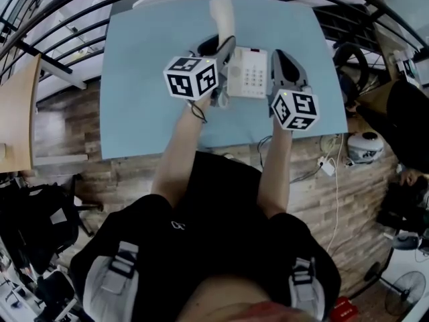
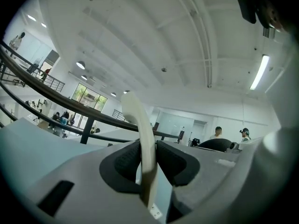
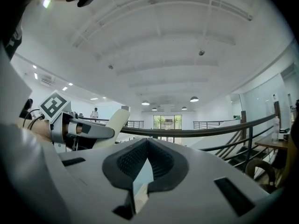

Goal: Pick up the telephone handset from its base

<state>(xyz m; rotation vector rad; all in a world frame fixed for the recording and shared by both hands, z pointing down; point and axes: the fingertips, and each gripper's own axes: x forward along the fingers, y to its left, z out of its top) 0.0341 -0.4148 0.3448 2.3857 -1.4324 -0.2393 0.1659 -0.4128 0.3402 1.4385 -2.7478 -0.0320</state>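
Blue table (image 1: 134,79) is filling mid head view. White base (image 1: 249,72) is sitting on it, btwn L gripper (image 2: 148,153) and R gripper (image 3: 147,146). L fingers are pinching the cream handset (image 2: 139,120) edge-on. It's sticking out past the tips, up off the base, over the table's far side. R gripper is hovering just right of the base, fingers pressed together, nothing btwn them.

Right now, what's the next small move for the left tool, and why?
Probably just hold steady: the left tool is clamped on the handset, which is already raised off the base; the right tool is shut, empty.
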